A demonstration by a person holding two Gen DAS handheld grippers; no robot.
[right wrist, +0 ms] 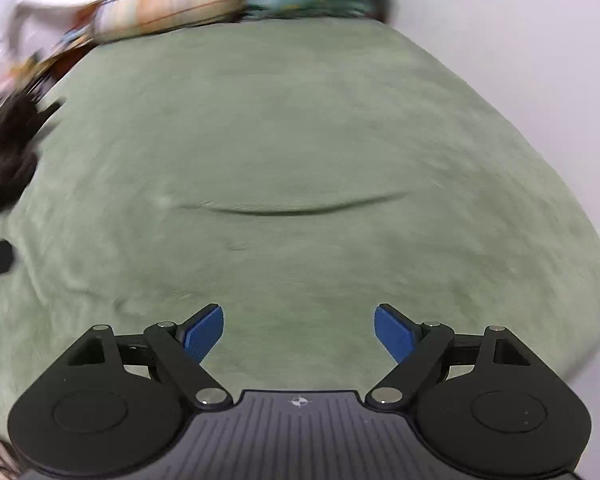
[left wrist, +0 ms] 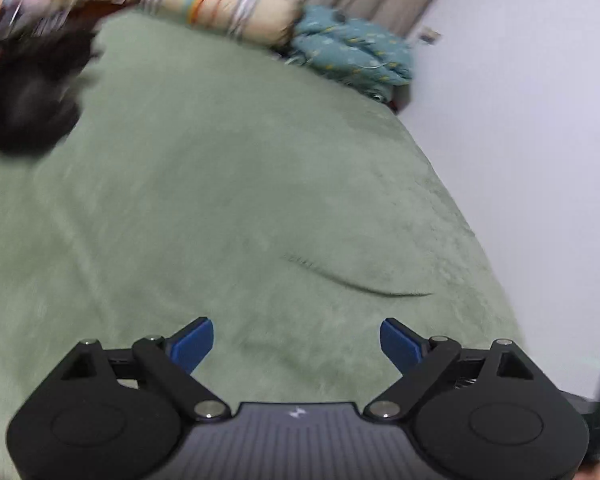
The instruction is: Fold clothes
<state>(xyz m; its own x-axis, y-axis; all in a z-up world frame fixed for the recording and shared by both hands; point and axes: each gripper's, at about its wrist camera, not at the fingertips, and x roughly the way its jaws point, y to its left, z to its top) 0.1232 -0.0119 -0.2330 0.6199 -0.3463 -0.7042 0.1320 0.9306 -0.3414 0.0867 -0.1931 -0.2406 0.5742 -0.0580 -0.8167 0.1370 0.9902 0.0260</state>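
The left gripper stands wide open over a green bed cover, its blue pads well apart with nothing between them. The right gripper is likewise spread wide and empty, its blue pads clear of the cover below. Each gripper body carries a small pale emblem at the middle of its ribbed grey plate; no letters can be read on either.

Ahead of both grippers and far off to their left lies a dark heap of clothes, blurred, resting on the cover near its far-left edge; in the right wrist view the same dark heap sits at the left rim. Beyond the grippers, at the far end of the bed, lie a striped cream bundle and, just to its right, a teal patterned bundle. A long shallow crease runs across the cover ahead of the right gripper. A plain pale wall rises to the right of the bed.
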